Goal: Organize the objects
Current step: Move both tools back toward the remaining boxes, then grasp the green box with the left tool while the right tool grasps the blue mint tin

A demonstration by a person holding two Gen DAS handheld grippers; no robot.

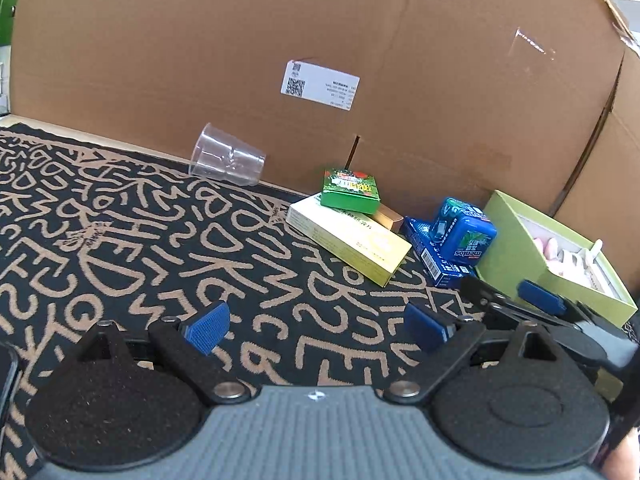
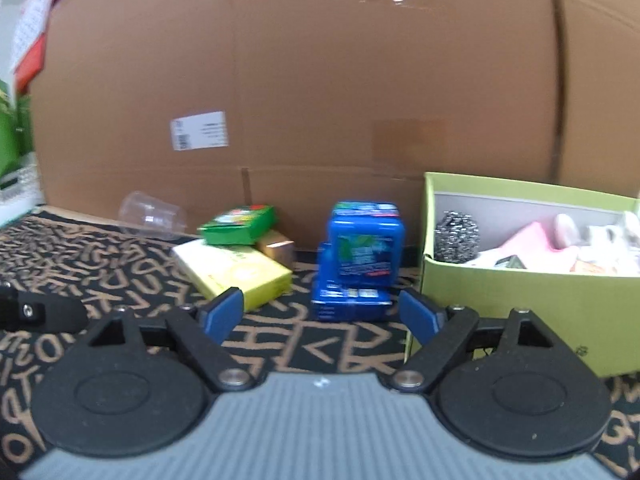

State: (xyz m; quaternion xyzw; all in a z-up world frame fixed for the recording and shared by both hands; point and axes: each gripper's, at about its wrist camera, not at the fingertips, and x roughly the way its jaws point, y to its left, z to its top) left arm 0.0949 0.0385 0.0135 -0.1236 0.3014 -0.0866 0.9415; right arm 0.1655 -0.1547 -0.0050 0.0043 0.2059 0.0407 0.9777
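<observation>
Both my tongs, left (image 1: 312, 330) and right (image 2: 322, 312), stand spread over the patterned tabletop (image 1: 120, 264), pinching nothing. Just ahead of the right one sits the blue Mentos tub (image 2: 364, 246) atop a flat blue box (image 2: 350, 304), with the lime storage box (image 2: 520, 292), already holding a steel scourer (image 2: 456, 236), close beside. I judge most sorting remains: the yellow carton (image 2: 236, 270), green pack (image 2: 238, 224) and tipped clear cup (image 1: 226, 158) lie loose before the cardboard wall (image 1: 320, 20).

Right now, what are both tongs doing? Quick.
Left tongs: open, holding nothing.
Right tongs: open, holding nothing, lined up with the blue tub.
</observation>
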